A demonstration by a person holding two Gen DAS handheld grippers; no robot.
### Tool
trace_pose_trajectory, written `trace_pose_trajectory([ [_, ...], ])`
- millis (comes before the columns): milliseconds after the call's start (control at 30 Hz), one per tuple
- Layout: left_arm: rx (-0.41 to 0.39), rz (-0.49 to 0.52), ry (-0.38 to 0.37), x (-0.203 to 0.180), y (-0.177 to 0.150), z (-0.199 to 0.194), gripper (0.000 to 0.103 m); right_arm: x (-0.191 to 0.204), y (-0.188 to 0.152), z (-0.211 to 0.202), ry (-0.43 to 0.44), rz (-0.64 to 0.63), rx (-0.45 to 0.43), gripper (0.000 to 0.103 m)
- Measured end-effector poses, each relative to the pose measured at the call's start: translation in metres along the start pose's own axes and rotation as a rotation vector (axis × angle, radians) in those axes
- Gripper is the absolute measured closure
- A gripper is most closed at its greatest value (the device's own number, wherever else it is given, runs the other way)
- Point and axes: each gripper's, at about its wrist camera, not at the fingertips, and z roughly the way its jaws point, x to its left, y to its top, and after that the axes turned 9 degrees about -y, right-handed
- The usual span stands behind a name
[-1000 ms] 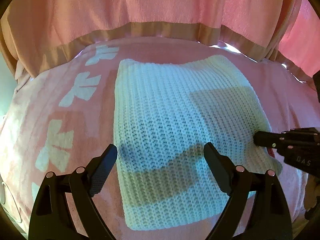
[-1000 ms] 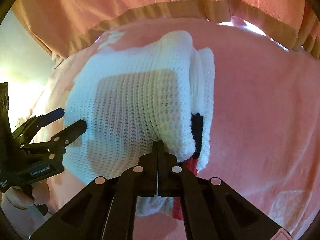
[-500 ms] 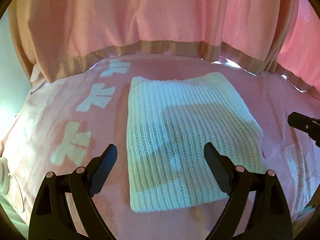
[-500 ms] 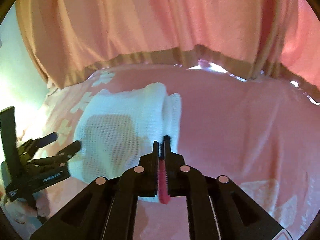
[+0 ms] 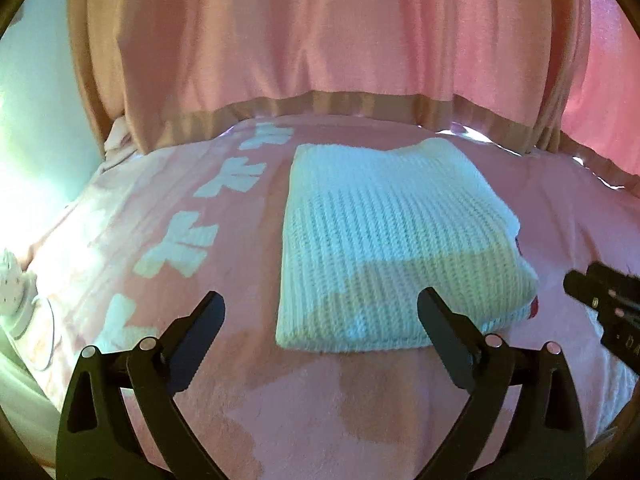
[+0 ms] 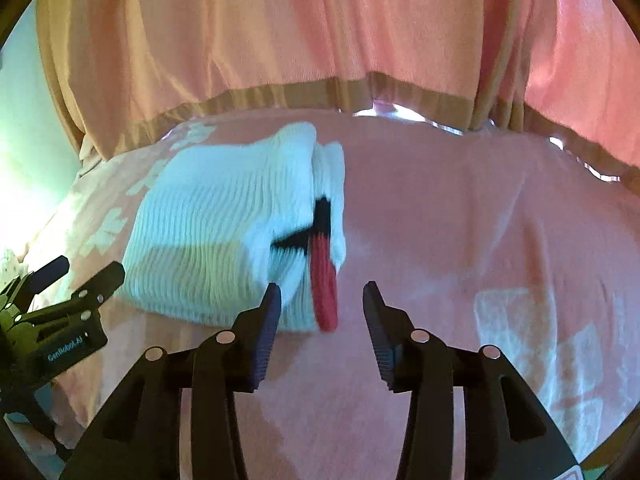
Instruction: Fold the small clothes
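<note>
A white knitted garment [image 5: 384, 240] lies folded into a rectangle on the pink blanket [image 5: 300, 412]. In the right wrist view it [image 6: 208, 236] shows a black and red band [image 6: 322, 280] at its near right edge. My left gripper [image 5: 320, 308] is open and empty, just short of the garment's near edge. My right gripper [image 6: 322, 300] is open and empty, its jaws either side of the red band, a little short of it. The right gripper also shows at the right edge of the left wrist view [image 5: 600, 296], and the left gripper shows at the left of the right wrist view [image 6: 76, 280].
A pink curtain [image 5: 320, 40] with a tan hem hangs behind the bed. The blanket has white prints [image 5: 176, 248] to the left of the garment. A small white object [image 5: 12, 284] lies at the far left edge.
My right gripper has let go of the garment's edge and opened. Both grippers have drawn back from the garment, which now lies flat and folded.
</note>
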Motion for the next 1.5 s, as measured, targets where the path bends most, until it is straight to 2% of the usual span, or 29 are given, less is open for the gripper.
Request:
trace_pose_trajectory([
  [233, -0.028, 0.025, 0.015, -0.003, -0.017, -0.007, 0.008, 0.005, -0.024, 0.001, -0.019, -0.002, 0.015, 0.059],
  [367, -0.005, 0.036, 0.009, -0.007, -0.026, -0.006, 0.008, 0.008, -0.030, -0.001, -0.049, -0.017, 0.000, 0.055],
  [667, 0.021, 0.012, 0.004, -0.010, -0.034, -0.003, 0.008, 0.011, -0.034, 0.002, -0.071, -0.023, 0.005, 0.053],
  [1067, 0.040, 0.027, 0.011, -0.017, -0.037, -0.001, 0.008, 0.021, -0.041, 0.002, -0.083, -0.049, 0.008, 0.051],
  [1267, 0.078, 0.003, 0.003, -0.014, -0.039, 0.006, 0.007, 0.022, -0.042, 0.003, -0.080, -0.052, 0.012, 0.051],
  [1500, 0.068, 0.013, 0.000, -0.017, -0.041, 0.005, 0.007, 0.026, -0.042, 0.003, -0.075, -0.061, 0.008, 0.049],
])
